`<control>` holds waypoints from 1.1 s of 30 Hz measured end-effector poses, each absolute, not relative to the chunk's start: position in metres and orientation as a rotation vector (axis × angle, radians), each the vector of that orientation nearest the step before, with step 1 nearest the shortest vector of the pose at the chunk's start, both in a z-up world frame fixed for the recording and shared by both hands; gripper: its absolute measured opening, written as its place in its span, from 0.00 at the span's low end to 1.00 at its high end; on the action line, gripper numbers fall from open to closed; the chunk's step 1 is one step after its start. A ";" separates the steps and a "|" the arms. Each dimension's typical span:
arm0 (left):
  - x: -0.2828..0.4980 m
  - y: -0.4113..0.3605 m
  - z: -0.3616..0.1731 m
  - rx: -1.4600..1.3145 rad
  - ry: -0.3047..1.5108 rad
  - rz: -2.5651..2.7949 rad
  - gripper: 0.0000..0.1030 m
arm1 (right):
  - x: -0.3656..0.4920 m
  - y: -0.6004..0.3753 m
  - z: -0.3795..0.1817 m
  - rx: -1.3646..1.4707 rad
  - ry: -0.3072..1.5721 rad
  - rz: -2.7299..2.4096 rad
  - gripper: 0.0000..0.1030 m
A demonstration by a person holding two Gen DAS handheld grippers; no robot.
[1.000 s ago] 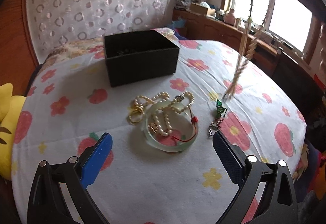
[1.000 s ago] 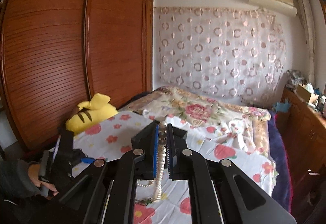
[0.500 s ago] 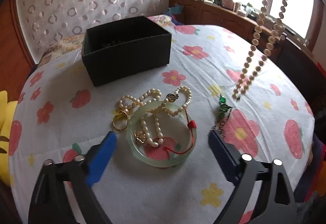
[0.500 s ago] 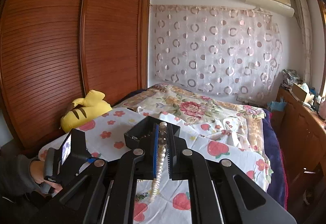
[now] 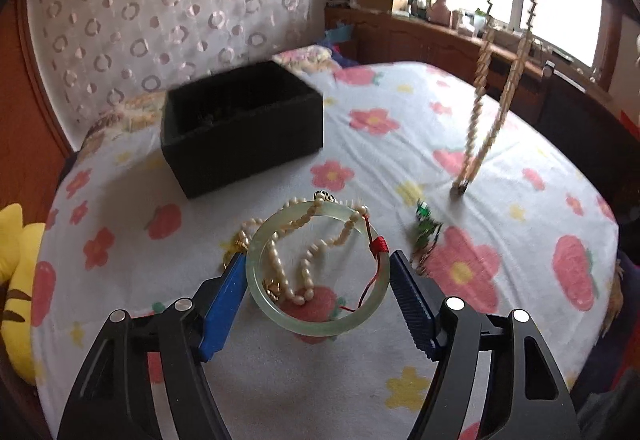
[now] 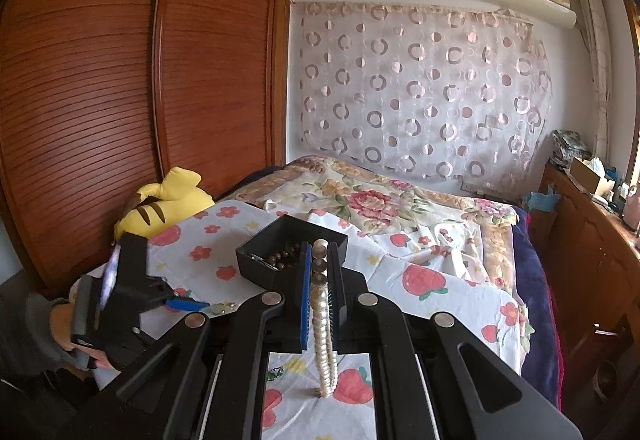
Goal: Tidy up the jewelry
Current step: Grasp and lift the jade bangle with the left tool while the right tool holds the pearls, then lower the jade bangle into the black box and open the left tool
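Note:
My left gripper (image 5: 316,268) is shut on a pale green jade bangle (image 5: 280,316), its blue pads touching the ring on both sides; the bangle is tilted up off the cloth. A white pearl necklace (image 5: 308,264) and a red cord (image 5: 378,252) show through it. My right gripper (image 6: 319,272) is shut on a long bead necklace (image 6: 324,344) that hangs down; its loop also shows in the left wrist view (image 5: 486,119), its end near the cloth. The black jewelry box (image 5: 244,127) stands behind, open, with dark beads inside (image 6: 286,256).
A green pendant piece (image 5: 426,226) lies right of the bangle, a gold ring (image 5: 236,244) left of it. A yellow plush toy (image 5: 16,288) sits at the left edge of the flowered cloth. A wooden wardrobe (image 6: 140,79) and a sideboard (image 5: 440,43) border the bed.
My left gripper moved forward and closed on the jade bangle, lifting its front edge. The hanging bead necklace in my right gripper shifted and lowered toward the cloth.

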State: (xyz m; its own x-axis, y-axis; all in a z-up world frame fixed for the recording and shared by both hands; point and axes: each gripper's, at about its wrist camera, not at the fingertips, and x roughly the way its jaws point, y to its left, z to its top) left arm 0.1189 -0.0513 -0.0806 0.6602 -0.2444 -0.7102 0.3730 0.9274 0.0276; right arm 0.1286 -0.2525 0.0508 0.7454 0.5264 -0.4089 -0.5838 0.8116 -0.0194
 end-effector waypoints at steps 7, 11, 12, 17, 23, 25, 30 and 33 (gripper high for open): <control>0.102 -0.047 -0.044 0.120 0.665 -0.375 0.66 | 0.130 -0.255 0.044 -0.156 0.407 0.605 0.08; 0.089 -0.044 -0.021 0.107 0.603 -0.383 0.66 | 0.131 -0.255 0.045 -0.157 0.406 0.607 0.08; 0.087 -0.042 -0.016 0.103 0.590 -0.384 0.66 | 0.131 -0.255 0.046 -0.157 0.407 0.609 0.08; 0.080 -0.037 0.009 0.095 0.534 -0.384 0.66 | 0.135 -0.251 0.041 -0.162 0.425 0.626 0.08; 0.080 -0.034 0.032 0.117 0.492 -0.372 0.66 | 0.136 -0.245 0.039 -0.169 0.432 0.634 0.08; 0.082 -0.033 0.036 0.126 0.487 -0.364 0.66 | 0.137 -0.245 0.044 -0.167 0.423 0.637 0.08; 0.095 -0.030 0.038 0.129 0.498 -0.349 0.67 | 0.140 -0.239 0.063 -0.163 0.388 0.637 0.08; 0.107 -0.028 0.037 0.137 0.508 -0.332 0.67 | 0.143 -0.236 0.081 -0.162 0.356 0.635 0.08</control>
